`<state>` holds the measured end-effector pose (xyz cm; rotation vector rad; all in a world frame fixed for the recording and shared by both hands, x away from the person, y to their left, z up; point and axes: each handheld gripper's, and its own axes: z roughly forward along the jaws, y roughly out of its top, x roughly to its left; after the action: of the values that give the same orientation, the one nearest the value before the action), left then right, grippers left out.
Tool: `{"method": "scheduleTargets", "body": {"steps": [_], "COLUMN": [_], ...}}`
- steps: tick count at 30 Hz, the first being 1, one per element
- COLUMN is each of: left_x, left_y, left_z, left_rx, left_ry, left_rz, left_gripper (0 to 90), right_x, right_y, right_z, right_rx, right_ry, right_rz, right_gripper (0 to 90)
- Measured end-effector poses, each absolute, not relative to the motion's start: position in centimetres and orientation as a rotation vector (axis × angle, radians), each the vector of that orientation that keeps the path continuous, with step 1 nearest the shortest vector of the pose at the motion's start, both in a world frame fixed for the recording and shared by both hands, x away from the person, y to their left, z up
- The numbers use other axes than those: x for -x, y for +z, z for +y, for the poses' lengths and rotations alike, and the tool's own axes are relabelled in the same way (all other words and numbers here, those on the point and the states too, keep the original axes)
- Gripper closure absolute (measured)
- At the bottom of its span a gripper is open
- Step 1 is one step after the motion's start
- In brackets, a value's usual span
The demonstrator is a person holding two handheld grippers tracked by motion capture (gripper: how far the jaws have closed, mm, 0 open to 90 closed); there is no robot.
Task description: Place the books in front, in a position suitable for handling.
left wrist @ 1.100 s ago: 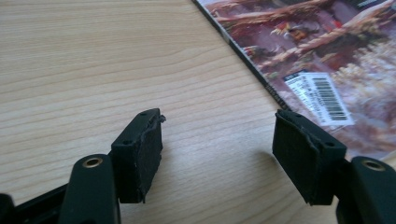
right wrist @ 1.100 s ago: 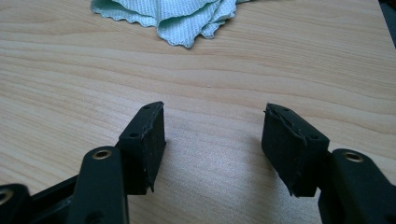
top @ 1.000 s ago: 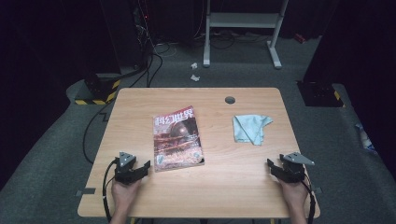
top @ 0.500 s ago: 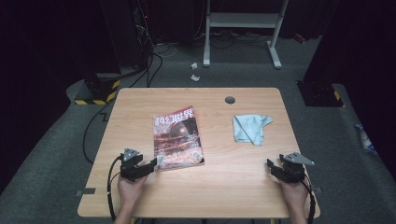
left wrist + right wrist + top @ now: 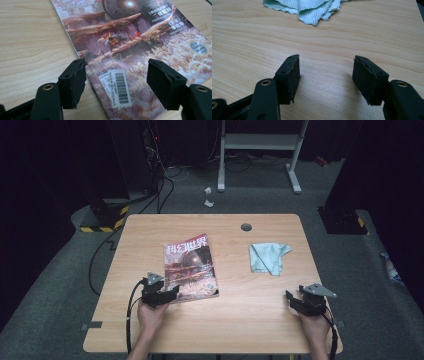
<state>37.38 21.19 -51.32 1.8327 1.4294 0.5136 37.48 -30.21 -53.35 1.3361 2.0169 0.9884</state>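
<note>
Left tongs (image 5: 116, 75) spread over the magazine (image 5: 130, 50) near corner, at 7 o'clock on the desk (image 5: 150, 235). Right tongs (image 5: 326, 72) spread over bare desk at 5.

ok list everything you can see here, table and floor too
table: 1, light wood, centre
magazine: 1, reddish cover, left-centre of table
cloth: 1, pale green, crumpled, right of magazine
grommet: 1, grey, round, far edge of table
stand: 1, white, on floor behind table
paper scraps: 2, white, on floor behind table
striped block: 1, black and yellow, floor at far left
cables: several, black, floor at back left
left gripper: 1, black, open over magazine's near corner
right gripper: 1, black, open over bare table
hands: 2, near edge
</note>
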Motion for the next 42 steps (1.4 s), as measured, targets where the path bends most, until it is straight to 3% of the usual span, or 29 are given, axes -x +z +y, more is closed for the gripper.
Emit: {"method": "scheduleTargets", "body": {"steps": [25,35,42], "left_x": [-38.7,-38.6,-38.6], "left_y": [-52.0,-52.0,-52.1], "left_z": [20.7,20.9,20.8], "left_rx": [-1.914,-1.911,-1.906], "left_ry": [0.512,0.511,0.512], "left_rz": [1.462,1.448,1.449], "left_gripper": [29.5,30.3,30.3], "right_x": [-37.6,-37.6,-38.0], "right_y": [-53.3,-52.5,-51.0], "right_z": [-30.2,-29.3,-26.7], "right_rx": [-1.349,-1.305,-1.26], "right_ry": [0.997,0.943,1.028], "right_rz": [2.024,2.055,2.119], "right_gripper": [39.7,53.6,55.6]}}
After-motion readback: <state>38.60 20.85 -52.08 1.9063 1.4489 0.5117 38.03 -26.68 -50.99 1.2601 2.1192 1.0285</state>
